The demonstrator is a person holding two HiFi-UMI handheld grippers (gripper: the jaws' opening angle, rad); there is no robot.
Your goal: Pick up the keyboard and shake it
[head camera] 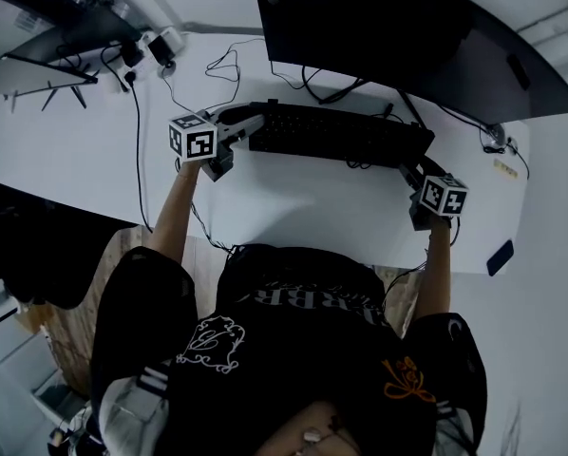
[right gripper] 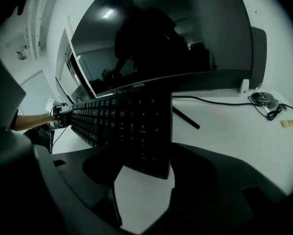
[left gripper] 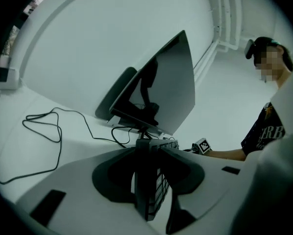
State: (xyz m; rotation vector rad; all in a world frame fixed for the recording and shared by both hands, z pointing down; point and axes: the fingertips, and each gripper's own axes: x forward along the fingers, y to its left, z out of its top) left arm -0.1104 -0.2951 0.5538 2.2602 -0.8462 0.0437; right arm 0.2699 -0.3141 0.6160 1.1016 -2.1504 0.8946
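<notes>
the black keyboard (head camera: 336, 133) is held by both ends in front of the big dark monitor (head camera: 407, 27), and it seems a little raised over the white tabletop (head camera: 293, 207). in the right gripper view its number-pad corner hangs above the white surface.

the left tongs (head camera: 249, 126) are clamped on the left end of the keyboard. in the left gripper view the keyboard shows edge-on, and the two jaws stand narrow and press on its thin sides. the right tongs (head camera: 412, 171) are clamped on the right end with the jaws wider apart. there the keyboard sits slanted between them, its keys turned toward the camera.

behind the keyboard the foot of the monitor stands on the tabletop. a loose thin cable (head camera: 225, 65) lies in loops to the left of it, and further left is a plug block (head camera: 156, 46) with more wires. a small dark flat thing (head camera: 500, 256) lies at the right edge of the tabletop, well apart from the keyboard. the person wears a black shirt (head camera: 303, 350), and both bare forearms reach forward to the tongs.
</notes>
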